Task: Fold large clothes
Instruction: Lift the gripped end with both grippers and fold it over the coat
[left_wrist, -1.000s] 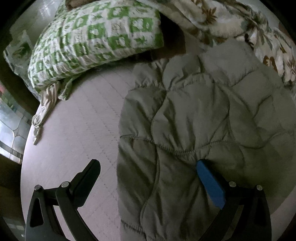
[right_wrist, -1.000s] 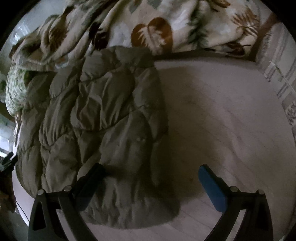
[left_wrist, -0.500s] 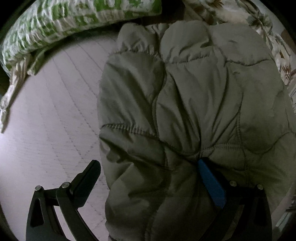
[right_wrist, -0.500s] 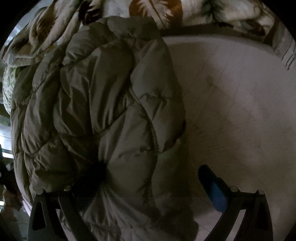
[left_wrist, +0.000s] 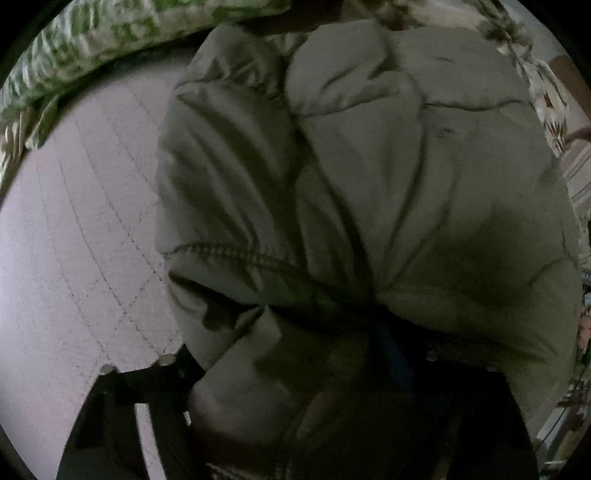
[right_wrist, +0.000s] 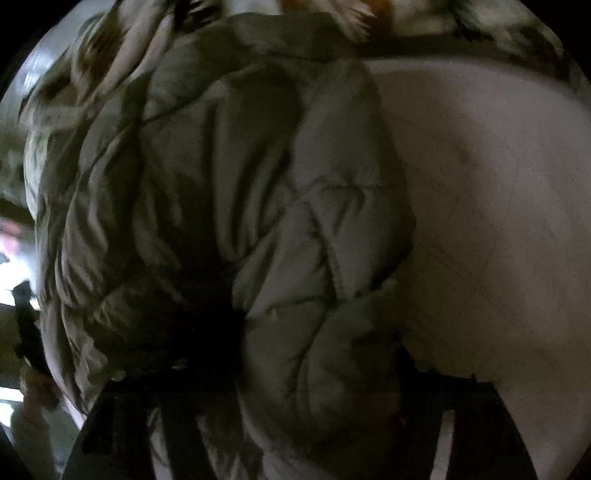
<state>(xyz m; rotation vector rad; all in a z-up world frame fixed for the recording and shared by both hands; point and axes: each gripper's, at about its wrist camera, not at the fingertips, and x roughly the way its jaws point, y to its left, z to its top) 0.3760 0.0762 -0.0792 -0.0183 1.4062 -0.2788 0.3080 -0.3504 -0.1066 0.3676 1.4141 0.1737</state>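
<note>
Left wrist view: the quilted olive jacket (left_wrist: 388, 177) on the bed (left_wrist: 74, 229) buries my fingertips. Both grippers point steeply down. My left gripper (left_wrist: 288, 354) is closing around its edge; my right gripper (right_wrist: 314, 369) likewise, pad contact hidden.

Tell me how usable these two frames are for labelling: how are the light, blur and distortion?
Left wrist view: dim, fisheye-curved; green patterned pillow smeared by motion, quilted jacket seams fairly readable, deep shadow around the left gripper. Right wrist view: darker and blurrier, jacket folds lost in black near the right gripper, pale sheet evenly lit.
</note>
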